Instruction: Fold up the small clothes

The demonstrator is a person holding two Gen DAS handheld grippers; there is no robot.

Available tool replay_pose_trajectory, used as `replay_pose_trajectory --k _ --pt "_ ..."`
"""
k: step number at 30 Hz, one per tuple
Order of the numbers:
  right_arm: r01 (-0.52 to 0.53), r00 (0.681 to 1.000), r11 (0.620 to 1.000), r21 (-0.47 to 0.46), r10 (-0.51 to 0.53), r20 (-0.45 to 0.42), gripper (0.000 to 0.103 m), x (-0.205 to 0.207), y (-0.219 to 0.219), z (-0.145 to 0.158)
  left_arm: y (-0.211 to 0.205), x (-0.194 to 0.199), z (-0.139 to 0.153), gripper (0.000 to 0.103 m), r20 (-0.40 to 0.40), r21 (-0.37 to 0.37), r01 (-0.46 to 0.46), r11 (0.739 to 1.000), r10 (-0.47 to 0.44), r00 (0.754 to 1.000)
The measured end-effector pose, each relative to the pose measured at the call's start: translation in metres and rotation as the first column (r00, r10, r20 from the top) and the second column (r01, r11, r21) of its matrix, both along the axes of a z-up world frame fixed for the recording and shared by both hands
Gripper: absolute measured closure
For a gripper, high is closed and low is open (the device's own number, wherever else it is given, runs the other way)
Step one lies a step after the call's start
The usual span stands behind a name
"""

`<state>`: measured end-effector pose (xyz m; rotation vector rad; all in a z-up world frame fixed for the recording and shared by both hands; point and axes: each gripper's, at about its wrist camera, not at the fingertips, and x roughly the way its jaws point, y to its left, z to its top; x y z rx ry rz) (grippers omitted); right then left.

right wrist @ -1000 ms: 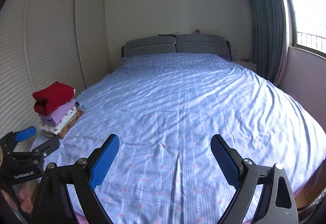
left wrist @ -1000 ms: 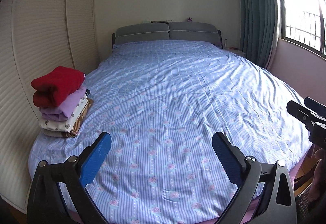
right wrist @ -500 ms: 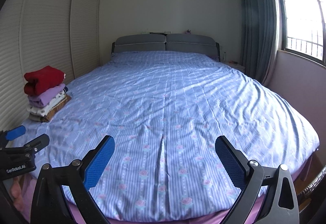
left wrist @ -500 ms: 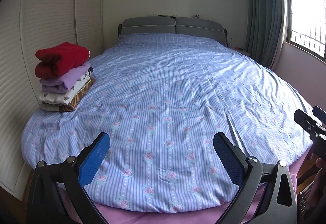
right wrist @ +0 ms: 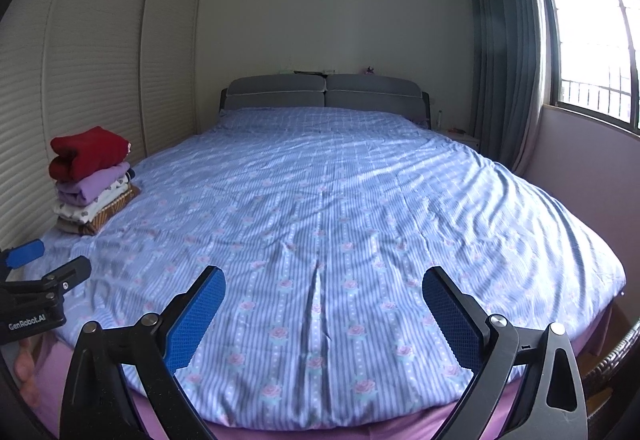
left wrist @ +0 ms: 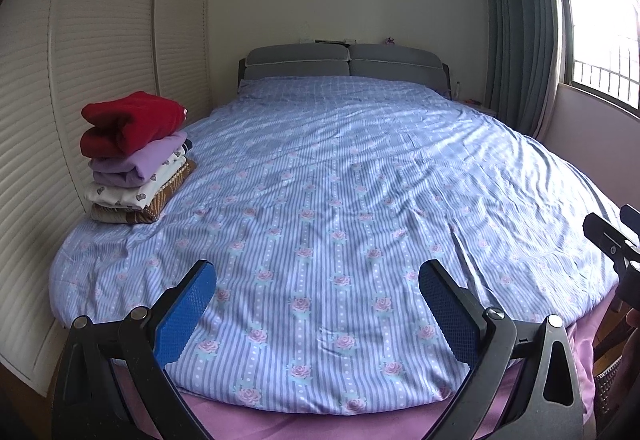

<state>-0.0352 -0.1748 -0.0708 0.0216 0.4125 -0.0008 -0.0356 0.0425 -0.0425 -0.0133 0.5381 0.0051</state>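
A stack of folded clothes (left wrist: pixel 134 155) sits at the bed's left edge: a red top above purple, white patterned and brown pieces. It also shows in the right wrist view (right wrist: pixel 92 179). My left gripper (left wrist: pixel 318 280) is open and empty, held off the foot of the bed. My right gripper (right wrist: pixel 324 286) is open and empty, likewise off the foot of the bed. Each gripper shows at the edge of the other's view: the right one (left wrist: pixel 616 240) and the left one (right wrist: pixel 40 280). No loose garment lies on the bed.
The bed (left wrist: pixel 360 179) has a blue striped floral cover and a grey headboard (left wrist: pixel 344 59). Louvred wardrobe doors (left wrist: pixel 100 39) stand along the left. A curtain (left wrist: pixel 516 19) and window (left wrist: pixel 600 31) are at the right. A wicker basket edge (right wrist: pixel 616 360) shows at lower right.
Both grippers have pulled back and lowered from over the bed to beyond its foot; the bed's front edge and pink skirt now show. Both stay open.
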Motion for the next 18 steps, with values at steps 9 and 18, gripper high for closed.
replay_pose_trajectory --k 9,18 --pt "0.004 1.000 1.000 0.020 -0.004 0.009 0.003 -0.0033 -0.0066 0.0036 -0.0045 -0.0059 0.0053 0.000 0.019 0.013 0.005 1.000 -0.005 1.000" --pt "0.000 1.000 1.000 0.020 0.000 0.008 0.003 -0.0043 -0.0068 0.0060 -0.0044 -0.0067 0.0063 0.000 0.021 0.014 0.004 1.000 -0.004 1.000"
